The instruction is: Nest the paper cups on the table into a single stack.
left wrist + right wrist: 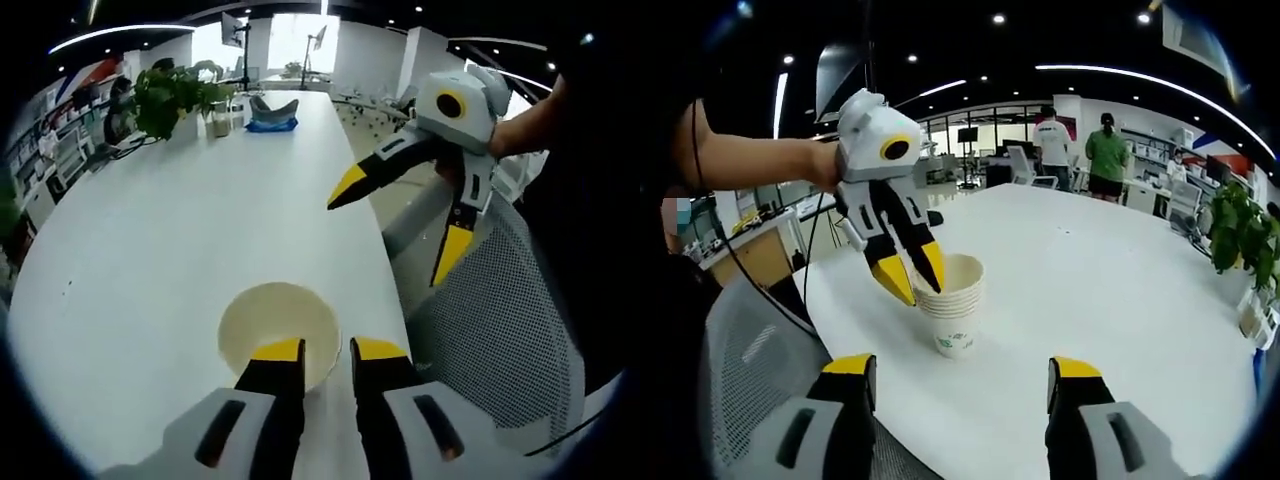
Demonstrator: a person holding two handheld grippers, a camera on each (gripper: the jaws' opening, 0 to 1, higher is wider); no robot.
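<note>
The left gripper [911, 280] pinches the rim of the stack of paper cups [952, 305] between nearly closed jaws; the stack stands on the white surface [1100, 270]. The right gripper [965, 385] hovers ahead of the stack, jaws spread wide

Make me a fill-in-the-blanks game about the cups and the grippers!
1. The paper cups are nested in a single ____ on the white table.
2. The left gripper pinches the ____ of the top cup.
3. The right gripper has its jaws wide ____ and holds nothing.
4. At the table's far end sits a leafy green ____.

Missing words: stack; rim; open; plant
</note>
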